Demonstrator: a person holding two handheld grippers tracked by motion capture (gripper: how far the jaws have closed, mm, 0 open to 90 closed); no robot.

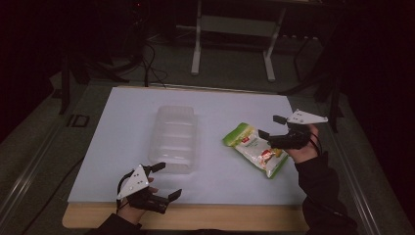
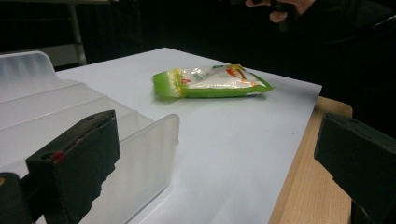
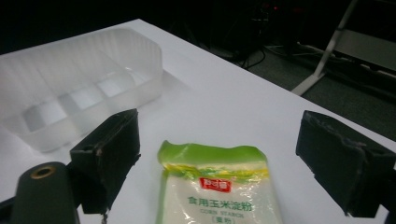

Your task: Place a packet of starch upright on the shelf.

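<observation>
Right gripper (image 1: 270, 126): spread wide, poised over corn starch pouch (image 1: 255, 148), grasping nothing.
Left gripper (image 1: 168, 180): released, beside clear divided box (image 1: 174, 138).
Grip advice: straddle pouch's green end, pinch firmly.

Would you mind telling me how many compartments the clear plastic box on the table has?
4, as far as the ribs show: the clear plastic box is split by three cross dividers into a row running from its far end to the near end beside the left gripper. Glare blurs the dividers.
</observation>
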